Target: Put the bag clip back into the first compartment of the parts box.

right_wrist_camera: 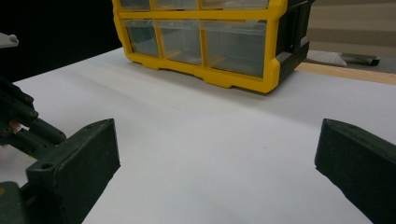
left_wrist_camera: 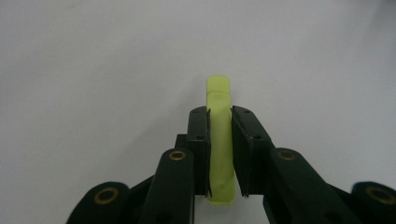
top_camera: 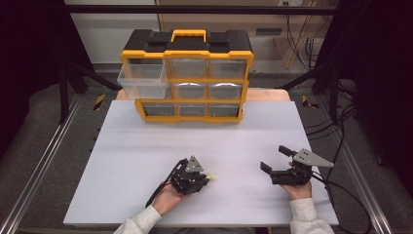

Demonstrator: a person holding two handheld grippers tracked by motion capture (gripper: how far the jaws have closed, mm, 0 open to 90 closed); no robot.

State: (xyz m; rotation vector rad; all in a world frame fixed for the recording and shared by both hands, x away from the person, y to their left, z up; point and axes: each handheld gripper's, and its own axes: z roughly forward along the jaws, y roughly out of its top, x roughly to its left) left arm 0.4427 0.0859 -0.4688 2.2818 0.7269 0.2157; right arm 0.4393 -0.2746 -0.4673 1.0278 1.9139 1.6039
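A small yellow-green plastic piece [left_wrist_camera: 219, 140] is clamped between the jaws of my left gripper [left_wrist_camera: 219, 116], its tip [top_camera: 211, 176] sticking out toward the right over the white board. My left gripper [top_camera: 204, 178] is low above the board's near middle. To its right my right gripper [top_camera: 275, 158] stands open with nothing between its fingers; in the right gripper view its fingers [right_wrist_camera: 74, 158] frame bare white board. A yellow and black drawer organizer [top_camera: 187, 73] stands at the board's far edge, its top-left clear drawer [top_camera: 142, 80] pulled out.
The white board [top_camera: 146, 146] covers the table, with metal frame rails [top_camera: 39, 165] on both sides. Cables [top_camera: 341, 195] trail at the right. The organizer's other clear drawers [right_wrist_camera: 233, 46] are shut.
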